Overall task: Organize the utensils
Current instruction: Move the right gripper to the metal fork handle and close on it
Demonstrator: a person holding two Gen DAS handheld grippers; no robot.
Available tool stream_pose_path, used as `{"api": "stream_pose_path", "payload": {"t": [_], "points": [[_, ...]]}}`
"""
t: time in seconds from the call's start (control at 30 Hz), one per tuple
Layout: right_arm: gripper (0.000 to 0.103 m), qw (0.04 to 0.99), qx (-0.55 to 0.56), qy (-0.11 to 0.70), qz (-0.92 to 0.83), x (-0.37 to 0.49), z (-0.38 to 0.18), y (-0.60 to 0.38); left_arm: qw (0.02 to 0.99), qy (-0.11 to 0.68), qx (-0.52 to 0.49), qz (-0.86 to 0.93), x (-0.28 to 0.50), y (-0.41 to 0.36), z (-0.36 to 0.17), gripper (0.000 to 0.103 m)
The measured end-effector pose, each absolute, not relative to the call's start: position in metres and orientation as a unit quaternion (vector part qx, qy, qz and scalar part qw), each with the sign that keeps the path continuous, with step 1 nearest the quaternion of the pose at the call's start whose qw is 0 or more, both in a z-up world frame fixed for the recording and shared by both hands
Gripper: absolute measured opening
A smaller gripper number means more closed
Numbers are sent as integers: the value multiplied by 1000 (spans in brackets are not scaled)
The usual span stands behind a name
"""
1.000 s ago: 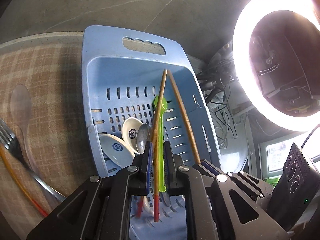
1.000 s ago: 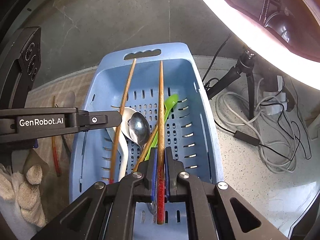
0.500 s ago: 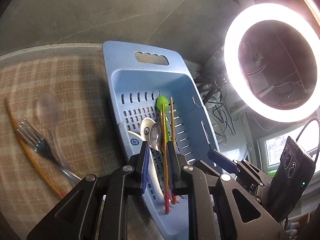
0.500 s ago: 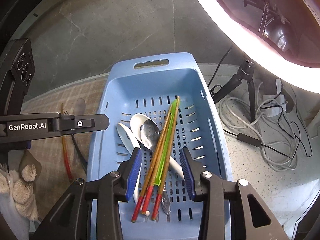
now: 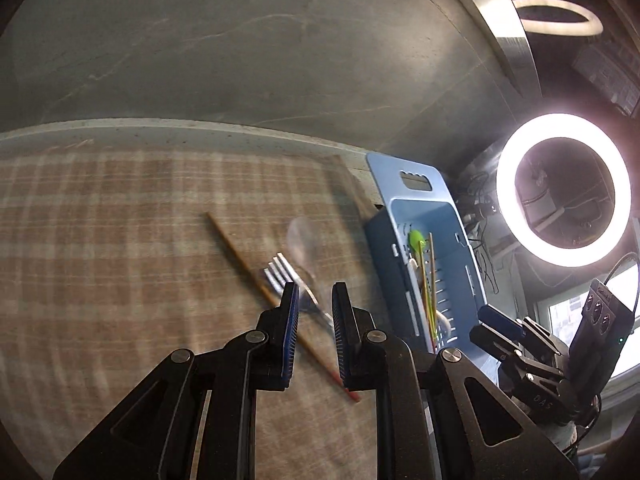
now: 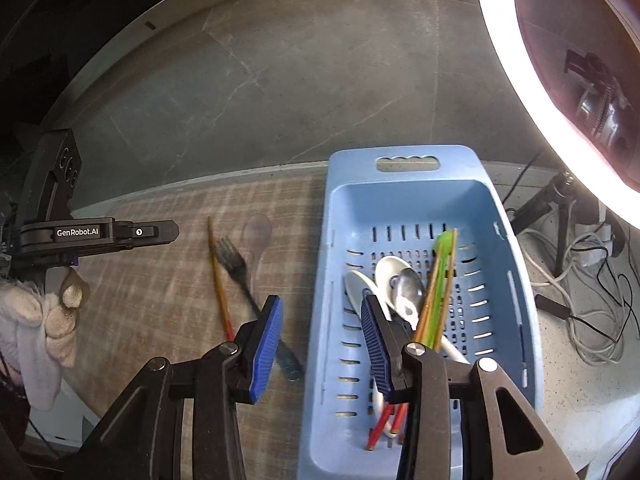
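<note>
Blue basket (image 6: 508, 280): spoons (image 6: 390, 272), chopsticks (image 6: 434, 288)

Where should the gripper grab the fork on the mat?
Probably the fork is best taken mid-handle, coming straight down with one finger either side. It lies flat on the checked mat; the handle is its thinnest part. Stay clear of the tines, where the chopstick lies closest.

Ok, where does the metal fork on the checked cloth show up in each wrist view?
Left wrist view: the metal fork lies on the checked cloth just beyond the left gripper, tines pointing away.
Right wrist view: the fork lies left of centre, ahead of the right gripper.
Shared landmark: the perforated light-blue plastic basket, right of the fork in both views.
</note>
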State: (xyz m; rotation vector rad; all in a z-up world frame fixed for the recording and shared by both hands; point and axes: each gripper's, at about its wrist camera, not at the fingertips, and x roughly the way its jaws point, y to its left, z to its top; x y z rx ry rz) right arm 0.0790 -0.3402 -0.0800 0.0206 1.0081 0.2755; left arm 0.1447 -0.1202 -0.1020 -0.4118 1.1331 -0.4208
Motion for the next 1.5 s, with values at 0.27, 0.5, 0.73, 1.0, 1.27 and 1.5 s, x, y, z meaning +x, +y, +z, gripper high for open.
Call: {"api": "stream_pose_path", "payload": {"t": [0.27, 0.5, 0.73, 1.0, 1.27, 1.5], "points": [[33, 823, -44, 547, 146, 105, -121, -278, 794, 543, -210, -174, 137, -83, -121, 15], [32, 802, -84, 576, 136, 123, -150, -248, 790, 548, -216, -171, 134, -69, -127, 15], [28, 792, -92, 591, 123, 131, -166, -248, 793, 547, -203, -178, 145, -68, -125, 15], [28, 788, -96, 596, 120, 130, -176, -247, 783, 558, -160, -223, 179, -111, -136, 15], [24, 787, -94, 597, 123, 127, -176, -246, 775, 573, -87, -251, 202, -150, -148, 15], [23, 784, -98, 599, 129, 133, -178, -249, 764, 580, -68, -274, 206, -171, -155, 15]]}}
